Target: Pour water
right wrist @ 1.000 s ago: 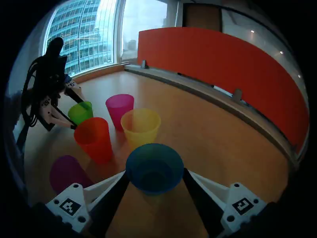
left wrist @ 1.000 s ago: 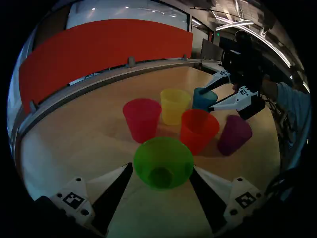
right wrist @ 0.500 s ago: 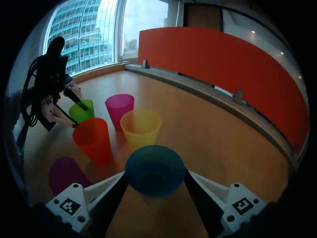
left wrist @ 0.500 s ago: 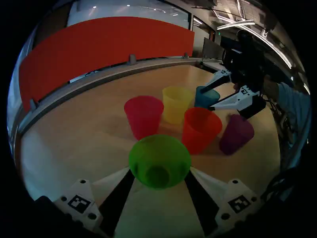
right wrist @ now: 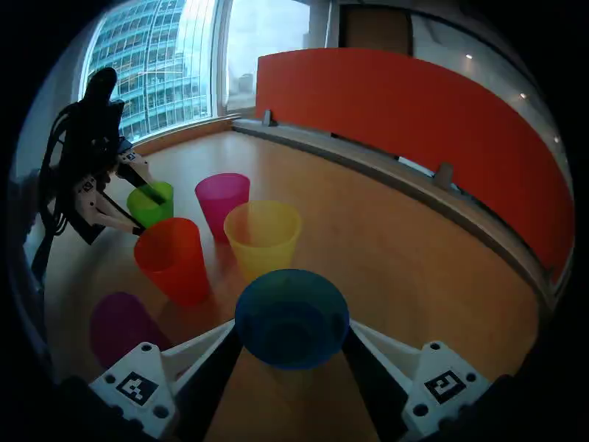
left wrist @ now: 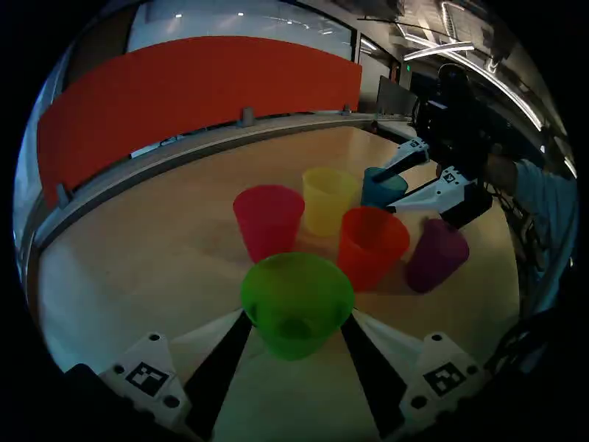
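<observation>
A green cup sits between my left gripper's fingers, which are shut on its sides. The right gripper view shows that green cup held by the left gripper at the far left. My right gripper is shut on a blue cup. That blue cup also appears in the left gripper view, held by the right gripper. I cannot tell whether either cup holds water.
Between the held cups stand a pink cup, a yellow cup and an orange cup on the wooden table. A purple cup stands upside down. An orange partition runs along the table's far edge.
Both grippers keep their cups. The green cup has shifted slightly left in the left gripper view, and the blue cup looks slightly larger in the right gripper view. The standing cups have not moved.
</observation>
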A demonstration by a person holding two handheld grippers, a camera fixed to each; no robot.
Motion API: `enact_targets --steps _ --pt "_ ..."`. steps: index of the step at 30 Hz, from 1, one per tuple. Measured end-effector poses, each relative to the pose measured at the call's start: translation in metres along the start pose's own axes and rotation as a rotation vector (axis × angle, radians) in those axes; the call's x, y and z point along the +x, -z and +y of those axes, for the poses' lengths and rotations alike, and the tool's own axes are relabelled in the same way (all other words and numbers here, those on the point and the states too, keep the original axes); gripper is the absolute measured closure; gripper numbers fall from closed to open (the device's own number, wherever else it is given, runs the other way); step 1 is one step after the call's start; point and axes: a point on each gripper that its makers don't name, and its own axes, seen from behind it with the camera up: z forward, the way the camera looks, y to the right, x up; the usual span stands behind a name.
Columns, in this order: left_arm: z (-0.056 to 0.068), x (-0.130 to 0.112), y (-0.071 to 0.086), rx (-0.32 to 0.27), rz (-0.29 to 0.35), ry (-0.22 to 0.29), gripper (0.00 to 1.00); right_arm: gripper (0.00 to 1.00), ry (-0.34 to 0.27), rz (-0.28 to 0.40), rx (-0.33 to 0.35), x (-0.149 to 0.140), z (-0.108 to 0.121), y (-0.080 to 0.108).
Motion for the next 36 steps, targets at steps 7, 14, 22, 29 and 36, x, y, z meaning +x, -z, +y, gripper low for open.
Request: enact_targets --steps 7,14,22,29,36 --pt "0.003 0.007 0.007 0.002 0.029 0.001 0.17 0.11 0.011 0.012 -0.001 0.003 -0.002 0.007" --pt "0.007 0.021 0.021 0.011 0.070 0.007 0.17 0.11 0.010 0.046 -0.015 0.017 -0.001 0.021" --pt "0.011 0.043 0.046 0.039 0.143 -0.008 0.17 0.11 0.001 0.095 -0.038 0.038 -0.001 0.046" --pt "0.018 0.063 0.070 0.055 0.217 -0.008 0.17 0.11 0.006 0.152 -0.047 0.058 -0.006 0.070" --pt "0.022 0.082 0.092 0.075 0.292 -0.007 0.17 0.11 0.017 0.217 -0.056 0.077 -0.015 0.092"
